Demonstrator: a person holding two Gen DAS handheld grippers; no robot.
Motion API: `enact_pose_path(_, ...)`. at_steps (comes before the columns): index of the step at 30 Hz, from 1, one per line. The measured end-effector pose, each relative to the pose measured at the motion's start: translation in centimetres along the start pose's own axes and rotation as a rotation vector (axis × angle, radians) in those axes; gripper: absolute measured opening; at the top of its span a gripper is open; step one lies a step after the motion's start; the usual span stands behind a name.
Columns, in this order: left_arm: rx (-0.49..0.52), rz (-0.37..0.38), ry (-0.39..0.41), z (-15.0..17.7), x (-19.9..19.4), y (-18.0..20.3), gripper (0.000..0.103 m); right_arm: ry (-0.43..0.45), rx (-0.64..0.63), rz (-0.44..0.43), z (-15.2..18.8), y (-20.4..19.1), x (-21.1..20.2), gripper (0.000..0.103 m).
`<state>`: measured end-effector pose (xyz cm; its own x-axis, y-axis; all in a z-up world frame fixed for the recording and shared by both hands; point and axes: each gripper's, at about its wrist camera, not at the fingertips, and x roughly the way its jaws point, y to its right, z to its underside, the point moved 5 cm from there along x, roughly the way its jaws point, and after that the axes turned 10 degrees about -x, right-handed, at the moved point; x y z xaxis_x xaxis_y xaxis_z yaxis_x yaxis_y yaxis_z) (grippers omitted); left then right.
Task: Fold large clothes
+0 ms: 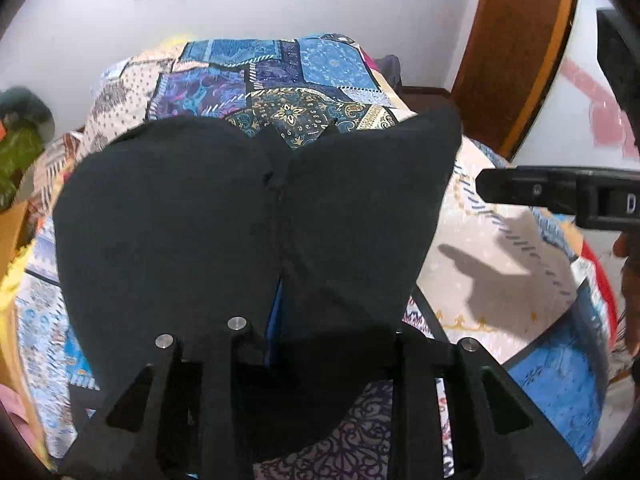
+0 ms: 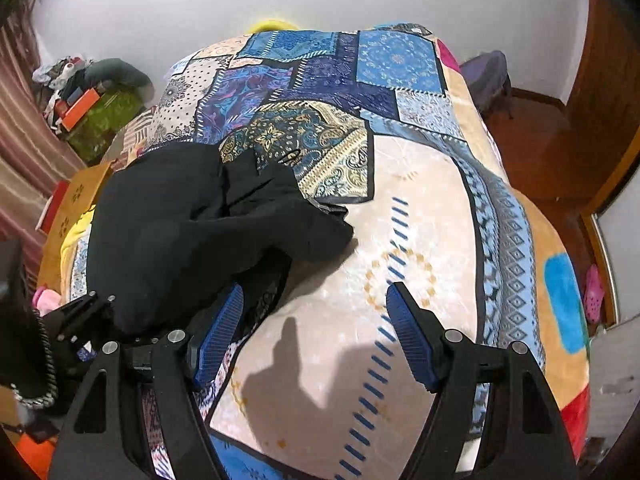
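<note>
A large black garment (image 2: 192, 224) lies bunched on the left part of the patchwork blanket (image 2: 420, 216) that covers the bed. In the left wrist view the same black garment (image 1: 200, 220) rises from my left gripper (image 1: 276, 320) and hides its fingers except a strip of blue pad; the jaws are shut on the cloth. My right gripper (image 2: 316, 336) hovers open over bare blanket to the right of the garment, with nothing between its blue pads (image 2: 412, 340). One of its fingers (image 1: 520, 190) juts in at the right of the left wrist view.
A green box with orange items (image 2: 100, 120) and a striped curtain (image 2: 16, 132) stand left of the bed. A dark bag or chair (image 2: 488, 76), wooden floor and a wooden door frame (image 2: 592, 80) are on the right. Pink slippers (image 2: 594, 292) lie by the bed's right edge.
</note>
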<state>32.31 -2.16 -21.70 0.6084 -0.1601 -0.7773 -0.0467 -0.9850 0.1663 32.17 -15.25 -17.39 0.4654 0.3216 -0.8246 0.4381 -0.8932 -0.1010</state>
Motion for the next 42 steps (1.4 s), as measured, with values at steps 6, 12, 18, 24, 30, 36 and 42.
enact_pose_path(6,0.064,0.020,-0.029,0.6,-1.8,1.2,0.060,0.050,-0.021,-0.023,-0.2,-1.1,-3.0,0.071)
enact_pose_path(12,0.043,0.023,-0.008,0.5,-4.5,0.3,0.060,0.098,-0.068,-0.045,-1.3,-3.5,-4.7,0.071)
enact_pose_path(18,-0.052,0.074,0.067,-0.7,-8.8,-3.1,0.060,0.134,-0.124,-0.073,-2.8,-6.6,-4.7,0.071)
enact_pose_path(24,-0.144,-0.005,0.128,-1.8,-9.9,-7.5,0.068,0.124,-0.148,-0.113,-3.9,-8.9,-2.8,0.071)
enact_pose_path(30,-0.271,0.016,0.022,-0.6,-5.5,-10.1,0.068,0.100,-0.124,-0.122,-3.9,-9.2,-0.6,0.071)
enact_pose_path(36,-0.196,-0.062,0.048,0.9,-3.4,-8.6,0.073,0.001,-0.094,-0.068,-1.9,-6.5,2.6,0.071)
enact_pose_path(42,-0.136,-0.099,0.063,1.7,-2.7,-7.8,0.076,-0.066,-0.080,-0.073,1.0,-5.3,4.2,0.073)
